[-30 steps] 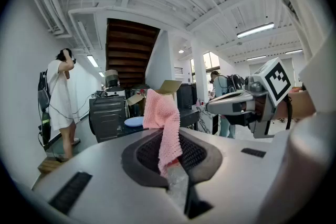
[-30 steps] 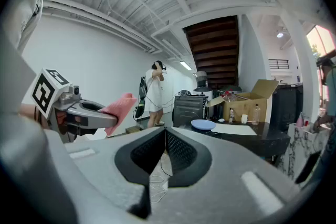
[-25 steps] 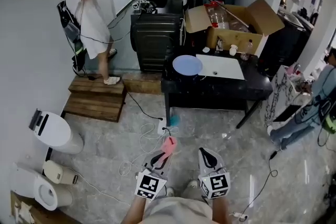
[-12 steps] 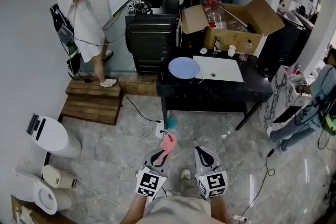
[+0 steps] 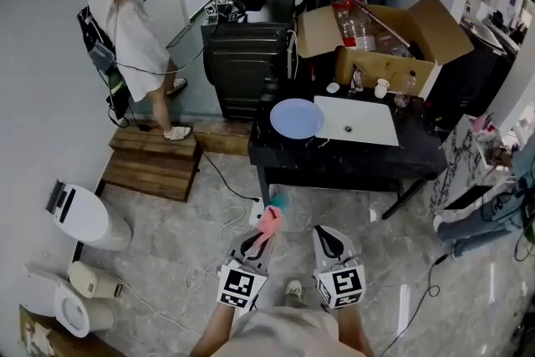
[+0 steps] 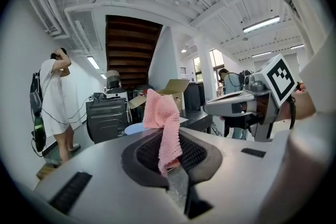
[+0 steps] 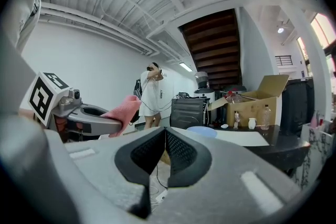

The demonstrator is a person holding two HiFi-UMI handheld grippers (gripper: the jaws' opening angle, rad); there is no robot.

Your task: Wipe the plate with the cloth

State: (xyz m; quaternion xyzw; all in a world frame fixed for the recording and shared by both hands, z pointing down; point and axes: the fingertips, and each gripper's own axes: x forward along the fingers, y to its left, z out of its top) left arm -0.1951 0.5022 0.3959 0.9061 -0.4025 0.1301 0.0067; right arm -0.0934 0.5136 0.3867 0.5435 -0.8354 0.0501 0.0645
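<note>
Nearer to table [image 5: 334, 156] than before | left tool [image 5: 256, 245] clamped on cloth [image 5: 269, 223] | right tool [image 5: 328, 237] closed, empty | plate [image 5: 297, 118] on table

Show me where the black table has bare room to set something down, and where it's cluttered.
The black table is bare in a strip along its front edge, before the blue plate and the white panel, and at its right end past the panel. The back edge is crowded: a cup and small bottles stand by the cardboard box.
</note>
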